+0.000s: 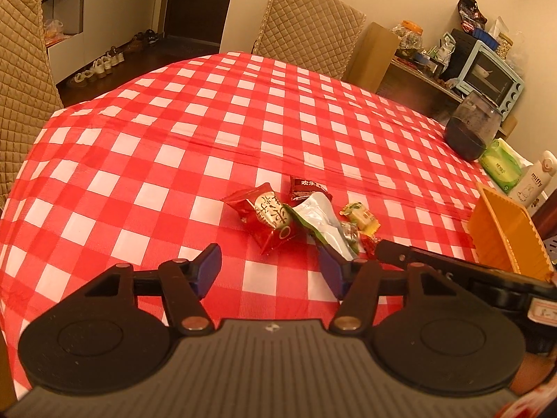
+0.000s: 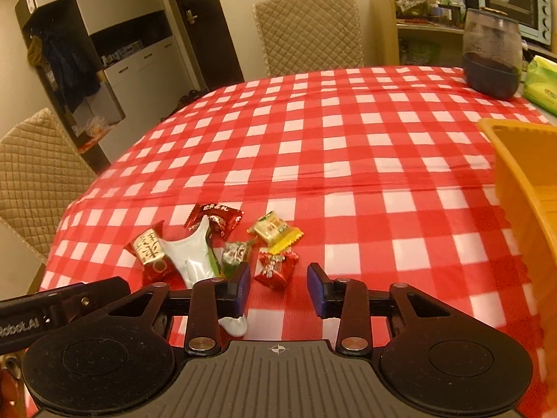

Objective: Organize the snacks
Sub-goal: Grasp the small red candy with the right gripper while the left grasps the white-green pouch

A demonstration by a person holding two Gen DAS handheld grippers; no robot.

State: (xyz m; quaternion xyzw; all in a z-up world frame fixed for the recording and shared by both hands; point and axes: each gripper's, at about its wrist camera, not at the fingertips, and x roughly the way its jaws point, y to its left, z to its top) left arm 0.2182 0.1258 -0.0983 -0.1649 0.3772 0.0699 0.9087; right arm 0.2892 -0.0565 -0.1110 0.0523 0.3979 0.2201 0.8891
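Silver pouch [image 2: 195, 257], long axis twd cam.

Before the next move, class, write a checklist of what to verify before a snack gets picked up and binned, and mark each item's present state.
1. Right gripper jaws open: ok.
2. Left gripper jaws open: ok.
3. Red candy lies just ahead of the right jaws, free of the other snacks: ok.
4. Orange bin in view, to the right: ok.
5. Bin has room inside: cannot tell.
6. White packet clear of the right jaws: not ok, it runs under the left-hand one.
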